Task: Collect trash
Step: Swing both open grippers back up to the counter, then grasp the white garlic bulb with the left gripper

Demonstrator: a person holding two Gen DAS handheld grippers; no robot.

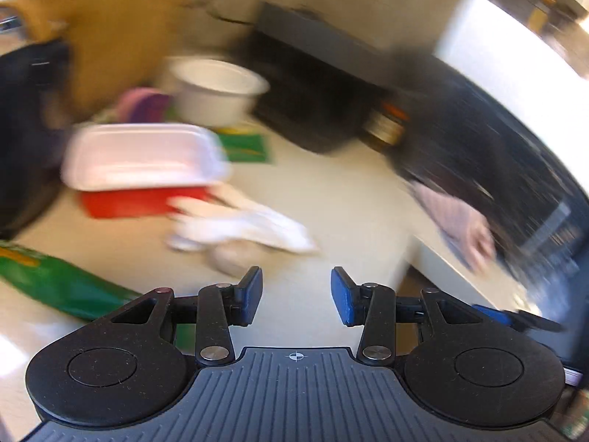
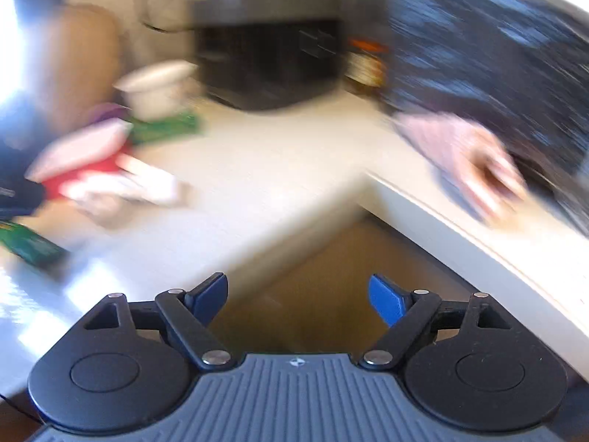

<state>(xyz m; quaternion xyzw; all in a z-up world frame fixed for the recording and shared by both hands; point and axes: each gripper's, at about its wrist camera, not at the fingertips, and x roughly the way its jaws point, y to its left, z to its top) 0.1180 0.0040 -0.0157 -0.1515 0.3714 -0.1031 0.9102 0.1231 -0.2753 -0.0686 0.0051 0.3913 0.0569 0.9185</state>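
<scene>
Trash lies on your table [image 1: 331, 191]: a white lidded box [image 1: 143, 156] stacked on a red box [image 1: 125, 204], a white bowl [image 1: 217, 90] behind them, crumpled white paper [image 1: 243, 230] in front, a green packet [image 1: 55, 283] near you. Blur hides what the containers hold. Your left gripper [image 1: 296, 296] and right gripper [image 2: 298, 300] have open, empty jaws.

No text can be read: the yellow print on the green bag [image 1: 55, 283] at eight o'clock is blurred past reading.
</scene>
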